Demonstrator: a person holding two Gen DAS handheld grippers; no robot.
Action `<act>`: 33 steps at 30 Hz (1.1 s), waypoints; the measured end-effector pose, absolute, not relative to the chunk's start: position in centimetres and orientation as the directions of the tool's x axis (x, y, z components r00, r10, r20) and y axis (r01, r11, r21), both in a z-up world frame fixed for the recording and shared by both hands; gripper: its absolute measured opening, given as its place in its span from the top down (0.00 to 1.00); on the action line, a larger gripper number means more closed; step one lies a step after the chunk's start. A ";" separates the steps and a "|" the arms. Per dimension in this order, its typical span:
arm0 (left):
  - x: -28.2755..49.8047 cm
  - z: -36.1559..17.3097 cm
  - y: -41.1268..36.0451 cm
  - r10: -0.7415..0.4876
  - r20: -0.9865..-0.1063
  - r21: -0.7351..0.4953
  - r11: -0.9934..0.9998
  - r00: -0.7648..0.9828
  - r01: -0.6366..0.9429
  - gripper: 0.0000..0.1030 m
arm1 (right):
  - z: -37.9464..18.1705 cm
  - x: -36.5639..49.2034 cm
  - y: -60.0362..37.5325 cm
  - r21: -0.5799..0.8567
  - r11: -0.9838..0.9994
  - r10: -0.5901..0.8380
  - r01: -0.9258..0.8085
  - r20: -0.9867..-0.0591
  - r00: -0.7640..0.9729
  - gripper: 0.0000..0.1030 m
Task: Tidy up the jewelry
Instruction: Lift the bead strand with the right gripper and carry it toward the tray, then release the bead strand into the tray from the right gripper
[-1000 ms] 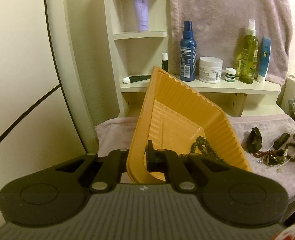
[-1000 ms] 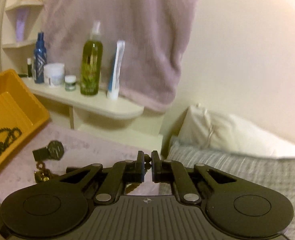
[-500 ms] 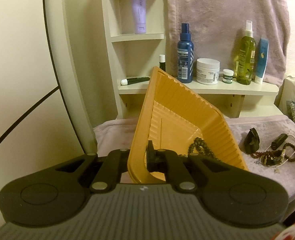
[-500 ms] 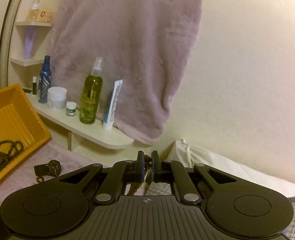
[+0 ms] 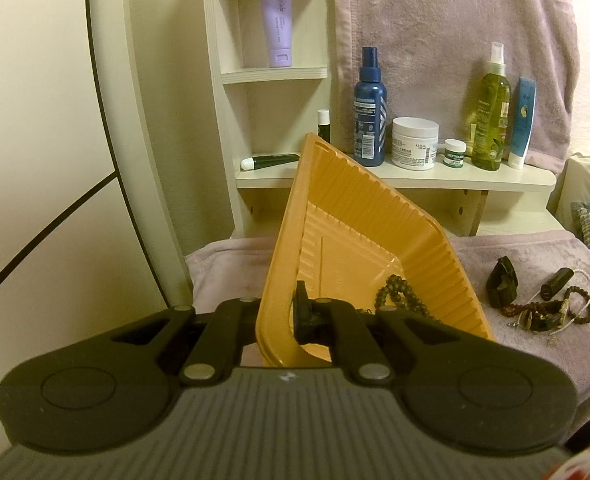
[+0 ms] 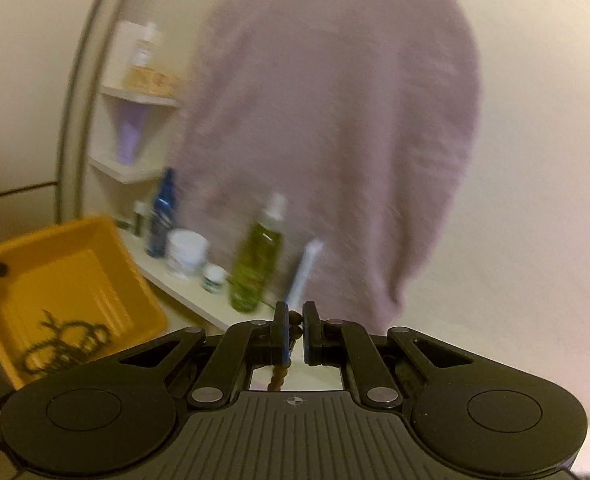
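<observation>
While the left gripper [image 5: 283, 312] pinches the near rim of the tilted yellow tray [image 5: 359, 216], which holds a dark bead necklace [image 5: 395, 292], the right gripper [image 6: 294, 328] pinches a brown bead strand [image 6: 279, 374] that dangles below its fingers

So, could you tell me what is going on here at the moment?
A person is sorting jewelry with two handheld grippers. The left gripper is clamped on the rim of a yellow tray, holding it tilted above the cloth-covered surface; a dark bead strand already lies inside. The right gripper is shut on a brown bead string, which dangles below it. More jewelry still lies on the cloth beside the tray.
</observation>
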State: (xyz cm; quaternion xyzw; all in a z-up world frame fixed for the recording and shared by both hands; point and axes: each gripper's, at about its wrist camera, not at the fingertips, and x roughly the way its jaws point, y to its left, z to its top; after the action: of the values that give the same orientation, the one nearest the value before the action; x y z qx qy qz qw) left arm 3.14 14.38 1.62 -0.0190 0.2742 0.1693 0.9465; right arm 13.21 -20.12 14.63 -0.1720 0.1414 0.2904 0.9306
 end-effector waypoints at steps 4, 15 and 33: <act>3.1 1.7 14.4 0.306 -0.526 0.055 0.943 0.793 -0.327 0.95 | 16.1 13.0 -17.3 -0.232 0.683 0.603 -0.693 -0.357 0.714 0.94; 3.1 1.7 14.6 0.304 -0.529 0.050 0.943 0.792 -0.329 0.95 | 17.2 12.3 -7.7 -0.269 0.378 0.798 -0.886 -0.391 0.459 0.94; 3.2 1.6 15.1 0.297 -0.536 0.034 0.943 0.790 -0.331 0.95 | 10.4 12.5 -0.2 -0.364 0.023 0.807 -0.931 -0.543 0.232 0.94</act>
State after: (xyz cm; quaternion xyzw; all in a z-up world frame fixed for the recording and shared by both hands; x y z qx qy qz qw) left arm 3.17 15.06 1.59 -0.0307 0.2781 0.1663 0.9456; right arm 12.45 -0.18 10.40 -0.3363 0.0920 0.6128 0.7091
